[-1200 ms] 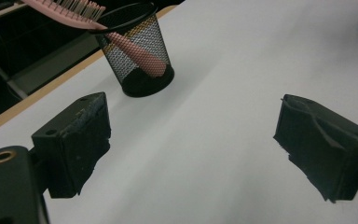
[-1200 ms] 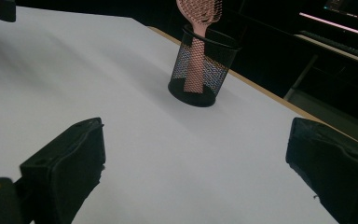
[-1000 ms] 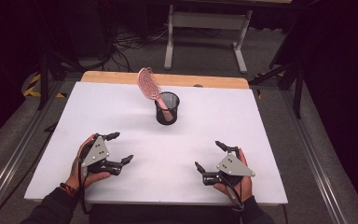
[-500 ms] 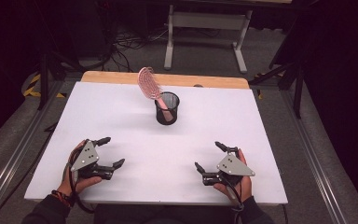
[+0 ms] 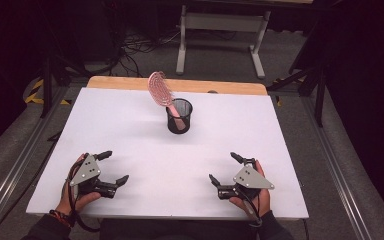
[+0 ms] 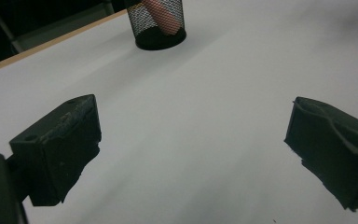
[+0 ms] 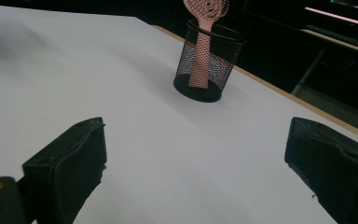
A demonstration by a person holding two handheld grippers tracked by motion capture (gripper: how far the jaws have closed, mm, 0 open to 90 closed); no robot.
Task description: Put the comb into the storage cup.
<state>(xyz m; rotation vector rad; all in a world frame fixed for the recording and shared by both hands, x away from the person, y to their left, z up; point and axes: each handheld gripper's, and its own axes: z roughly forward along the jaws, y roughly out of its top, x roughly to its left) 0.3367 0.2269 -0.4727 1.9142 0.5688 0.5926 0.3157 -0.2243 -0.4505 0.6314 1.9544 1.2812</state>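
Pink hairbrush point(image 5: 161, 94) standing in a black mesh cup point(image 5: 179, 116), both claws empty

Handle down in the cup, its long axis tilts so the head leans toward the worktop's point(image 5: 130, 135) far left corner; the cup sits mid-worktop, nearer the far edge. Placing looks done, with nothing evidently left. Left claw point(image 5: 114, 167), jaws just opening, and right claw point(image 5: 224, 169) rest spread near the near edge, well apart from it.

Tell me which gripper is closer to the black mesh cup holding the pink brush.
Left, by a small margin as the high view shows it. The left gripper sits near-left of the mesh cup; the right gripper sits near-right. Both are open and touch nothing.
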